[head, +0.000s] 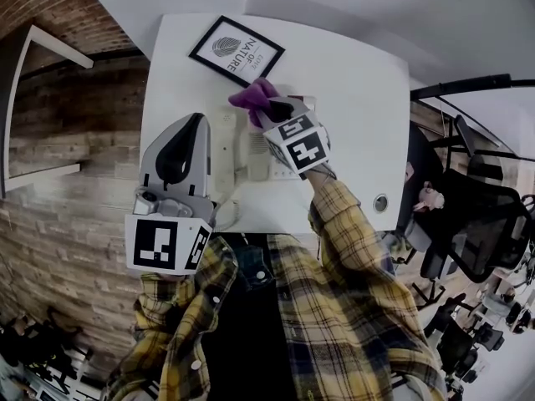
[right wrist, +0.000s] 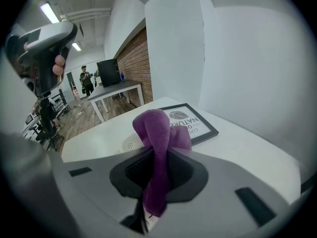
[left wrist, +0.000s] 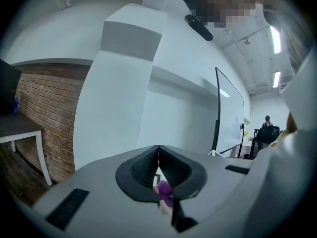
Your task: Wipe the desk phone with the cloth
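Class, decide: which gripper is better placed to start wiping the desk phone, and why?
Right. The right gripper is shut on the cloth, held at the phone. The left gripper is shut, empty, and off to the phone's side.

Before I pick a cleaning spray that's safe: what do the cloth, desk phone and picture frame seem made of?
The cloth looks like purple microfibre: fuzzy nap, limp folds. The desk phone looks like smooth white moulded plastic. The picture frame is a thin matt black border, wood or plastic; I cannot tell.
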